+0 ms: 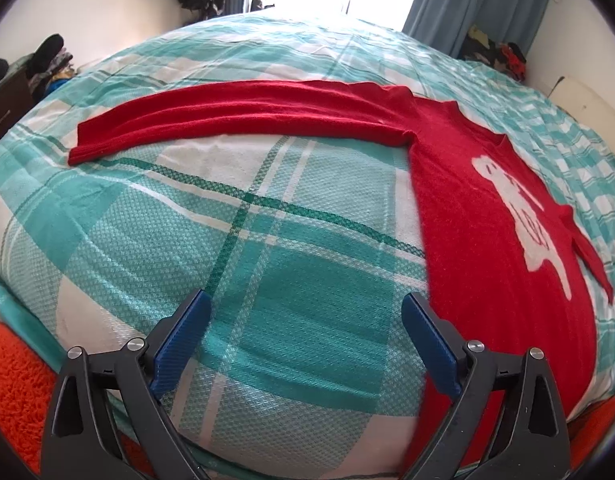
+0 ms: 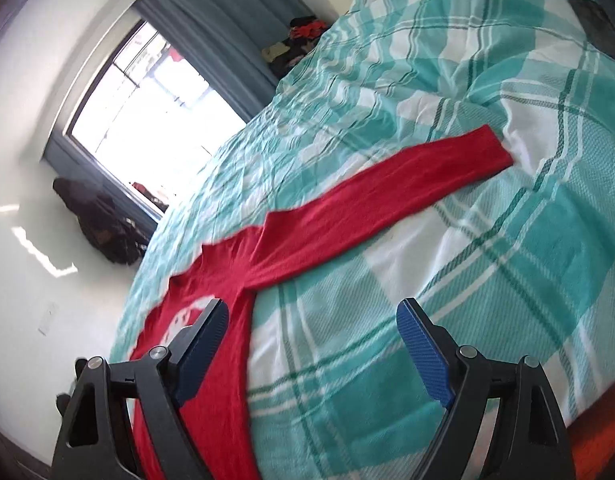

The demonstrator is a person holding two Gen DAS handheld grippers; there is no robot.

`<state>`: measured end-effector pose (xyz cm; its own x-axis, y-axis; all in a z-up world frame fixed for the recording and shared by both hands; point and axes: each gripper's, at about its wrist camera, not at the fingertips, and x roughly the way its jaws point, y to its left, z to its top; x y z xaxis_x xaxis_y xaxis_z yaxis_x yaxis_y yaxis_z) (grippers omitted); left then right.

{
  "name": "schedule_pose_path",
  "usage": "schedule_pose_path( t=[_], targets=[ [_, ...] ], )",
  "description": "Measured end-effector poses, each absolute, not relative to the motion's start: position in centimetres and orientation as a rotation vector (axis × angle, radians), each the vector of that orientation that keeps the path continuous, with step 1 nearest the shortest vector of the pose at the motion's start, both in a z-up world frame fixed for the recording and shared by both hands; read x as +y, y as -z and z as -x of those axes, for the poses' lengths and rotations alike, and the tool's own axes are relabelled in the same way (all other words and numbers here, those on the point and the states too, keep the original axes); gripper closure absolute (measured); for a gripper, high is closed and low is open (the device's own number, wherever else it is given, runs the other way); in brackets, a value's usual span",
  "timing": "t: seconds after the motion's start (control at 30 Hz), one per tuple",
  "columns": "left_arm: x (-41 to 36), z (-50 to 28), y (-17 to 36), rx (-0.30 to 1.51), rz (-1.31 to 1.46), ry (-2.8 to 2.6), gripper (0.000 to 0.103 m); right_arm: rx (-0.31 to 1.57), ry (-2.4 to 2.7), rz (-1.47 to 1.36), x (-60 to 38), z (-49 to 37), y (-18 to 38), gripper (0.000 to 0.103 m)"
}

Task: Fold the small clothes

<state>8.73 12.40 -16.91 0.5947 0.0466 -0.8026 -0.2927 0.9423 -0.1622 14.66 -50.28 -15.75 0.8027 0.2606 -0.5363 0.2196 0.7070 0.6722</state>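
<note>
A red sweater (image 1: pixel 487 216) with a white print lies flat on the bed (image 1: pixel 267 240), one sleeve (image 1: pixel 235 120) stretched straight out over the teal checked cover. The left gripper (image 1: pixel 303 316) hangs above the cover just beside the sweater's body, fingers spread wide and empty. The right gripper (image 2: pixel 311 320) hangs over the sweater's edge, fingers also apart, holding nothing.

No readable text, label, brand or number appears in either view. The only marking is a white printed figure (image 1: pixel 523 216) on the chest of the red long-sleeved sweater (image 1: pixel 479 216), at the right of the left wrist frame and partly hidden at the lower left of the right wrist frame; any characters within it are too blurred to make out.
</note>
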Motion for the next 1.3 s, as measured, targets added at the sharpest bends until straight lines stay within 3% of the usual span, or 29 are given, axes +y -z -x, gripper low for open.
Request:
schedule_pose_path(
  t=[0.1,0.23,0.4,0.47,0.5,0.53,0.57,0.6,0.8,1.0,1.07,1.1,1.13,1.2,1.3],
  targets=[
    [11.7,-9.0,17.1,0.922,0.241,-0.215,0.003,0.636,0.037,-0.98,-56.0,-18.0,16.9,0.017],
    [11.4,-8.9,17.2,0.923,0.22,-0.22,0.003,0.76,0.127,-1.192,-60.0,-21.1,21.5,0.02],
    [11.4,-8.8,17.3,0.924,0.211,-0.215,0.003,0.743,0.226,-1.238,-61.7,-23.1,23.2,0.023],
    [11.3,-8.8,17.3,0.926,0.203,-0.217,0.002,0.74,0.269,-1.212,-62.0,-23.9,23.5,0.03],
    [11.3,-8.9,17.3,0.927,0.203,-0.217,0.002,0.743,0.296,-1.189,-62.2,-24.2,23.6,0.042],
    [11.3,-8.9,17.3,0.927,0.206,-0.216,0.002,0.747,0.338,-1.165,-62.2,-24.1,23.6,0.071],
    [11.3,-8.8,17.3,0.925,0.208,-0.215,0.002,0.76,0.402,-1.142,-62.4,-23.8,23.6,0.087],
    [11.4,-8.8,17.3,0.924,0.211,-0.214,0.002,0.769,0.452,-1.119,-62.4,-23.4,23.2,0.095],
    [11.4,-8.9,17.3,0.923,0.219,-0.209,0.001,0.692,0.191,-0.715,-57.0,-26.0,11.9,0.095],
    [11.6,-9.1,17.3,0.92,0.237,-0.208,0.001,0.639,-0.337,-0.512,-41.3,-30.6,0.3,0.095],
    [11.7,-8.9,17.2,0.917,0.239,-0.2,0.001,0.666,-0.536,-0.497,-34.8,-31.9,-0.7,0.093],
    [11.7,-8.8,17.2,0.917,0.241,-0.197,0.001,0.702,-0.639,-0.507,-31.8,-32.5,-0.5,0.086],
    [11.7,-8.7,17.2,0.916,0.242,-0.195,0.001,0.757,-0.731,-0.52,-28.9,-33.2,-0.1,0.053],
    [11.7,-8.6,17.2,0.915,0.24,-0.193,0.001,0.829,-0.812,-0.521,-24.9,-34.0,0.7,0.012],
    [11.8,-8.6,17.2,0.914,0.245,-0.19,0.001,0.819,-0.841,-0.509,-23.7,-33.8,1.0,0.012]
  ],
)
